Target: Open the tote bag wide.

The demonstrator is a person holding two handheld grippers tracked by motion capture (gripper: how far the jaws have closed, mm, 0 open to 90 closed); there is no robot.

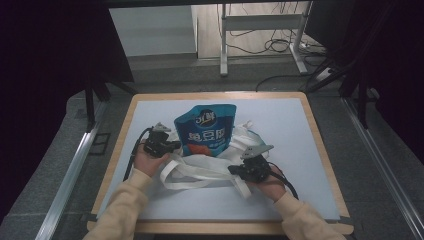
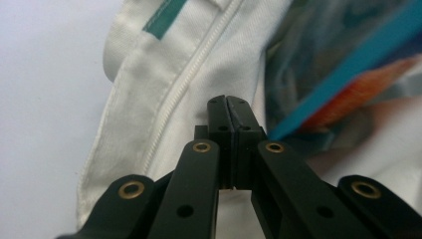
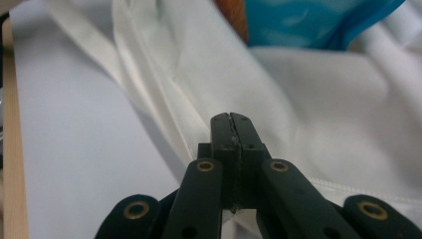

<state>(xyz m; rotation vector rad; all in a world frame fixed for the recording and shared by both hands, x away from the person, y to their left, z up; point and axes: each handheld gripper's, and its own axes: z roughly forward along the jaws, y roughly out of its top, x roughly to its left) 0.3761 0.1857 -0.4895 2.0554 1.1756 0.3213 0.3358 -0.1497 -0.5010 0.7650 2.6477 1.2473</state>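
A blue snack pouch [image 1: 206,127] with white lettering lies on a white cloth bag [image 1: 245,140] in the middle of the table. The bag's long straps [image 1: 185,175] trail toward the person. My left gripper [image 1: 174,146] is at the pouch's left edge, its jaws shut above the bag's stitched hem [image 2: 184,84], with nothing visible between them. My right gripper [image 1: 235,170] is at the bag's near right side, also shut, over smooth white cloth [image 3: 323,99]. The pouch [image 2: 348,79] shows close on the right of the left gripper view. Both gripper views [image 2: 226,102] [image 3: 231,119] show the jaws pressed together.
A pale mat [image 1: 295,125] covers the wooden table [image 1: 320,145]. Metal rails run along both sides of the table. A desk frame [image 1: 260,30] and cables stand on the floor beyond the far edge.
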